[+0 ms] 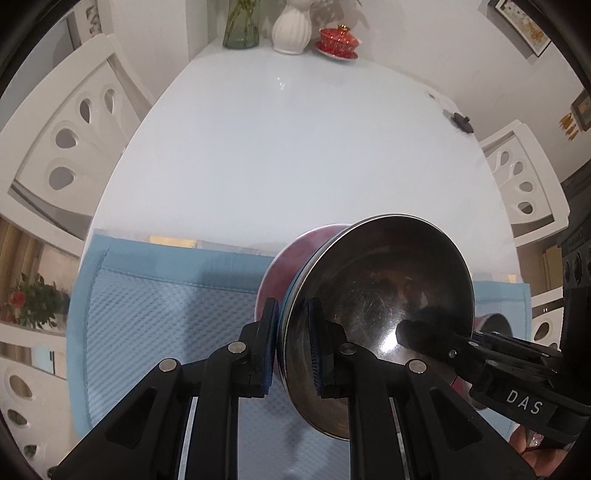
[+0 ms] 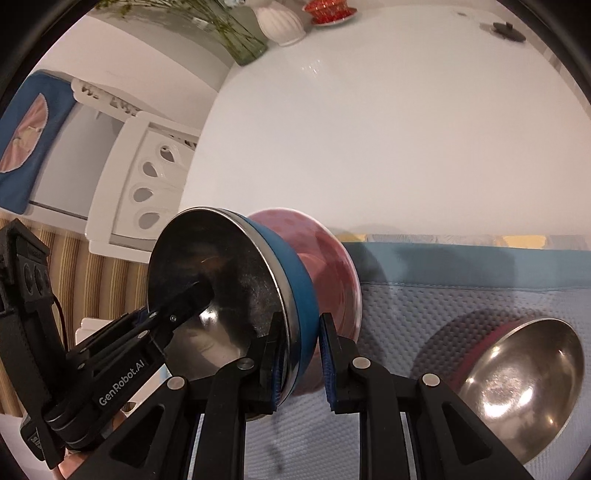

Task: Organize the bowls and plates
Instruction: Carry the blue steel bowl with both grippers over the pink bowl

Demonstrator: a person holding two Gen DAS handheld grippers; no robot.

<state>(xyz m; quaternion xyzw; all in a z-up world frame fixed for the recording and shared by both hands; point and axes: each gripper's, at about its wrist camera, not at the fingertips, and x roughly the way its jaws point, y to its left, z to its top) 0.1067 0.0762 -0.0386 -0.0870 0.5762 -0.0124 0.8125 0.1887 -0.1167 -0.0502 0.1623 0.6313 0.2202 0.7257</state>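
- The left gripper [image 1: 293, 347] is clamping the rim of a steel-lined bowl [image 1: 384, 295], one finger on the inside, one on the outside, holding it tilted on edge above the blue mat [image 1: 155, 332].
- The right gripper [image 2: 300, 363] is pinching the same bowl [image 2: 221, 280] at the opposite side of its rim, so both claws are clenched on it at once.
- That bowl is showing a blue outer band, and a pink dotted bowl [image 2: 321, 266] is sitting pressed against its underside; whether the two are nested or just touching is hard to tell.
- The shiny inside of the held bowl is looking empty apart from reflections.
- A second steel-lined bowl [image 2: 517, 387] with a pink outside is resting on the mat to the right, also empty.
- At the far end of the white table [image 1: 277, 147], a green glass vase [image 1: 242, 26] is holding stems, beside a white ribbed vase [image 1: 291, 29] and a red lidded cup [image 1: 338, 38] on its saucer.
- A small black lid [image 1: 461, 122] is lying near the table's right edge.
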